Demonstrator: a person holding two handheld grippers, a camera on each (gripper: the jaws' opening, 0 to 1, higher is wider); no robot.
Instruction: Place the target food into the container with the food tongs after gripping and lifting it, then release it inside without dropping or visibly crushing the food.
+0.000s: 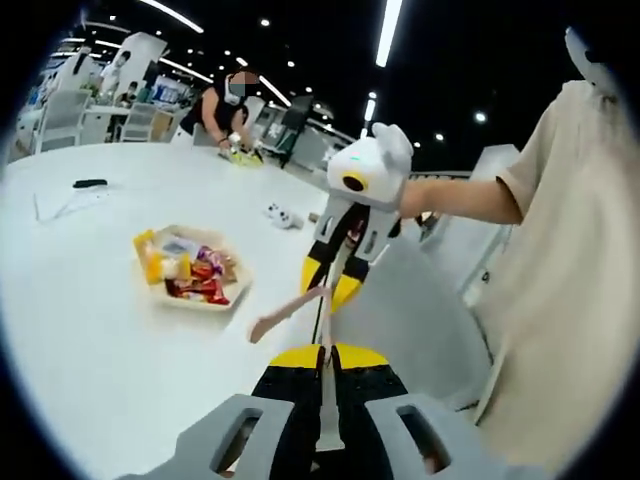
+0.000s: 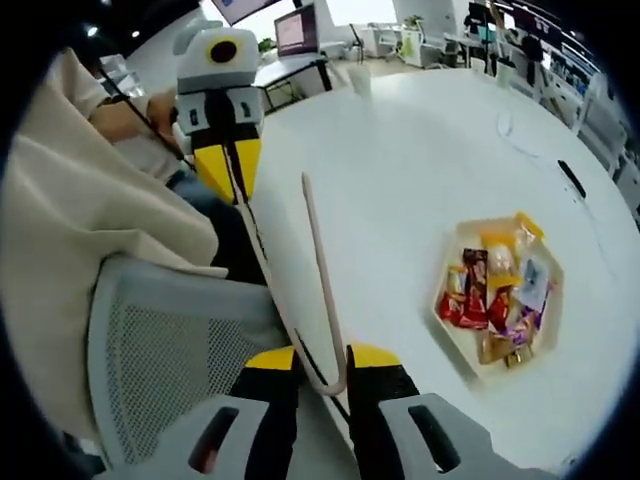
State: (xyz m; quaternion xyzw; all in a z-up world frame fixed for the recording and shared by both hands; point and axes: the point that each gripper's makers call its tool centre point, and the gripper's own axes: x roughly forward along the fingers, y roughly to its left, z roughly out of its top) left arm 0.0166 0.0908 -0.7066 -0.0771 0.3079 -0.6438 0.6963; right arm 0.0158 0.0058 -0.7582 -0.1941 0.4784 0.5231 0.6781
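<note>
Pinched at their U-shaped bend between the yellow-tipped jaws of the right gripper (image 2: 322,355): thin, pale pink food tongs (image 2: 318,280). Spread wide, with one arm free and pointing out over the white round table (image 2: 400,150), the other running off past the table's near edge to the left gripper (image 2: 228,165) and clamped there between its jaws. Nothing pinched between the tong tips.

From the left gripper view, the same hold: one tong arm (image 1: 328,400) caught edge-on between the left gripper (image 1: 328,352) jaws and leading up to the right gripper (image 1: 335,285), the free arm (image 1: 285,312) slanting out over the table (image 1: 90,350).

Well apart from the tongs, in from the table's edge: a beige hexagonal tray (image 2: 440,290) heaped with red, yellow and purple wrapped snacks (image 2: 500,295); also seen on the table at (image 1: 215,303), snacks (image 1: 190,270) all inside it.

Close beside the grippers, a person's beige short-sleeved shirt (image 1: 570,260) and a grey mesh chair back (image 2: 150,340).
</note>
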